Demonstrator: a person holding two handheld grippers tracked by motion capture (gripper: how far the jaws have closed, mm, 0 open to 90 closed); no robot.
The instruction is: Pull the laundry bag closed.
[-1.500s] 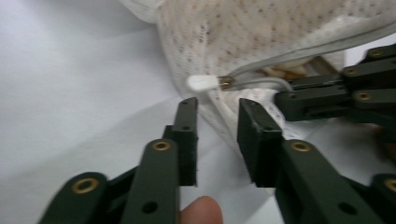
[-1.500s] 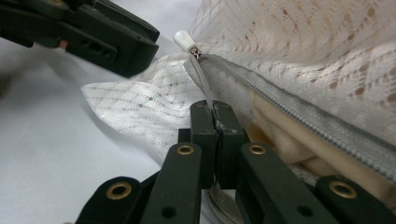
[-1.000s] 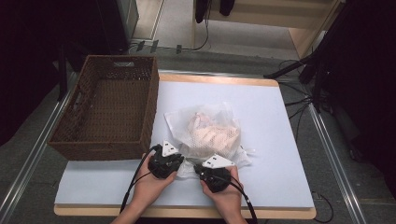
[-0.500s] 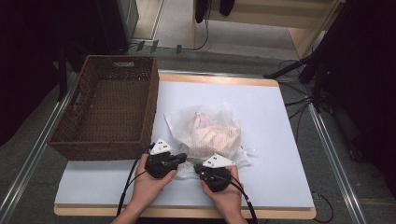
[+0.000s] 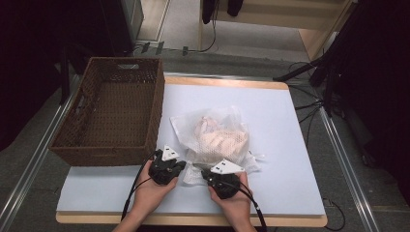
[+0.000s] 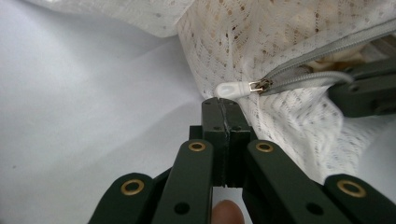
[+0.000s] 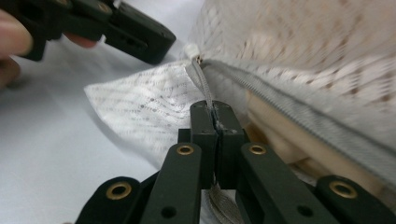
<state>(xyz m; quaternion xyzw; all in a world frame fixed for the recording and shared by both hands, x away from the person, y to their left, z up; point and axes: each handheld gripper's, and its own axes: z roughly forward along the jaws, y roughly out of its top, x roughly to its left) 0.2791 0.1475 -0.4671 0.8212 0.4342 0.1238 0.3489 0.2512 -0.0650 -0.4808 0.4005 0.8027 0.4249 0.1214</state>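
Note:
A white mesh bag [image 5: 220,135] with pale pink cloth inside lies mid-table. Its grey zipper [image 6: 322,44] ends in a white pull tab [image 6: 231,89]. My left gripper [image 5: 185,167] sits at the bag's near left corner. Its jaws have just been closing and now stand shut [image 6: 223,101], with the tab just beyond their tips and nothing visible between the pads. My right gripper [image 5: 206,174], at the bag's near edge, is shut [image 7: 215,109] on the grey zipper tape [image 7: 201,81], which passes down between its pads. The left gripper [image 7: 140,39] shows beside the tab [image 7: 191,49].
A brown wicker basket [image 5: 104,154] stands on the table's left side, close to the left hand. The white mat [image 5: 285,130] has bare room right of the bag and behind it. Cables trail from both grippers toward the table's near edge.
The left gripper has edged slightly to the left. The right gripper and the bag look unmoved.

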